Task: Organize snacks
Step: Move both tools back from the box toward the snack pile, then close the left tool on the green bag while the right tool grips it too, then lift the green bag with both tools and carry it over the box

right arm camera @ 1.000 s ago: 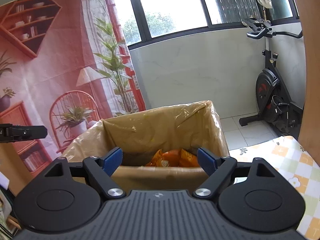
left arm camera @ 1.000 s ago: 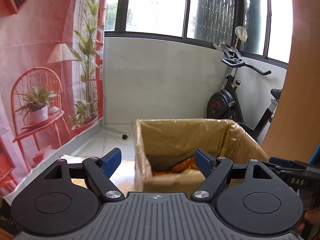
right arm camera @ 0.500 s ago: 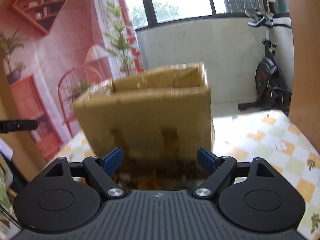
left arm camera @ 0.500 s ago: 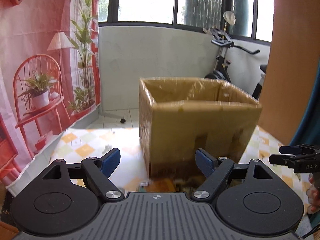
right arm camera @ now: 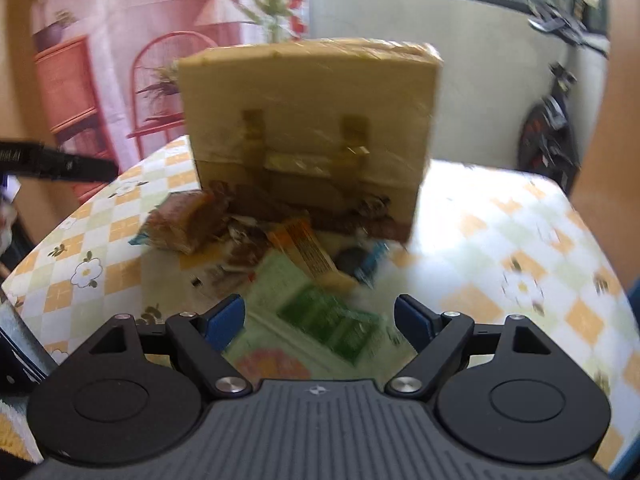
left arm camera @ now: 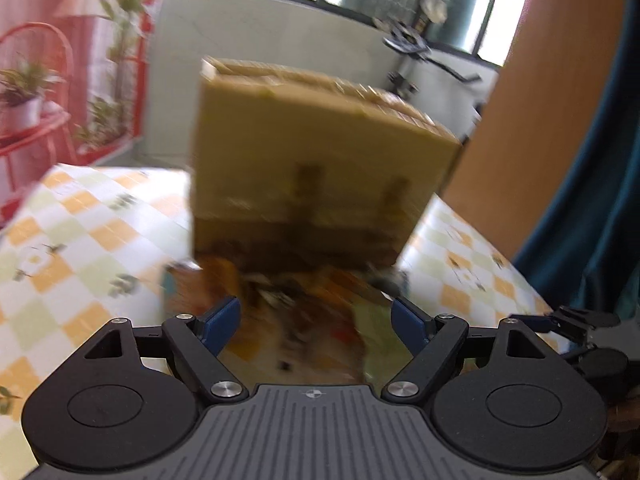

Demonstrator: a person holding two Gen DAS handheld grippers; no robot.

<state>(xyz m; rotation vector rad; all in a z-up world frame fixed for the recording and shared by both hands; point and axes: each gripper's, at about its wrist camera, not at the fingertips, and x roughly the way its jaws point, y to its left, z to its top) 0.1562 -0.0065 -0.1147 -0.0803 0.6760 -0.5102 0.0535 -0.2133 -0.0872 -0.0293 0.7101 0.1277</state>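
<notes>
Both the left gripper (left arm camera: 316, 318) and right gripper (right arm camera: 319, 316) are held wide, empty; overlapping snack packets (right arm camera: 280, 248) ahead (blurred) could be mis-grabbed together.

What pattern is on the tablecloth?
Orange, pale-green and white checks with small flowers on the tablecloth; right wrist view.

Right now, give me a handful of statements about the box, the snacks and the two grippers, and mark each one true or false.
1. The cardboard box stands on a checked tablecloth. True.
2. Snack packets lie piled on the cloth in front of the box. True.
3. The right gripper is clamped on the green packet. False: its jaws stand open, gripping nothing.
4. The left gripper is shut tight. False: its jaws are wide apart.
5. An exercise bike stands behind the table. True.
6. The table is bare wood. False: a flowered orange and green checked cloth covers it.
</notes>
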